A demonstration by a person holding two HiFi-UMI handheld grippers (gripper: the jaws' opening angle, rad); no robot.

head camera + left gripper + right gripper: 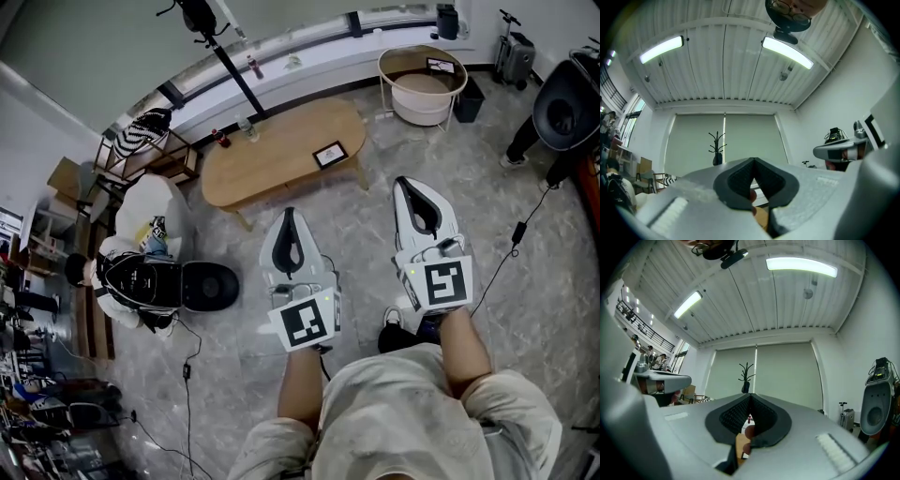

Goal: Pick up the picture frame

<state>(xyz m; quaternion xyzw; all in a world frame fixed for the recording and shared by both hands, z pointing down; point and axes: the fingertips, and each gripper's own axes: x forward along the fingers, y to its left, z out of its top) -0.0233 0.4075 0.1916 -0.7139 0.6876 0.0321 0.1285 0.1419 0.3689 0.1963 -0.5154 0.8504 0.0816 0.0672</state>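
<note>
**Both claws closed and empty, picture frame lying on the wooden worktop ahead**

In the head view, the person holds the left claw (289, 217) and the right claw (410, 192) out side by side over the grey floor (525, 281). Both point toward the oval wooden worktop (272, 164). The right one reaches a little further forward than the left.

The picture frame (329, 154) has a dark border and lies flat on the worktop's right half, near the edge that faces the person. It sits between the two claws' lines of aim and well apart from both. Neither claw touches it.

The left gripper view shows the left claw's dark ribbed pads (740, 180) meeting at their tips, so the claw is closed with nothing between them. The right gripper view shows the same for the right claw: pads (733, 416) together at the tips and nothing gripped. A strip of the wooden worktop (739, 446) shows through the gap below them.

Both gripper views look slightly upward at a slatted ceiling with long strip lights (801, 266). A black coat stand (746, 377) stands before pale blinds. Beyond the worktop, against the wall, stand a round white basket (422, 105) on thin legs and a small suitcase (514, 58).
</note>
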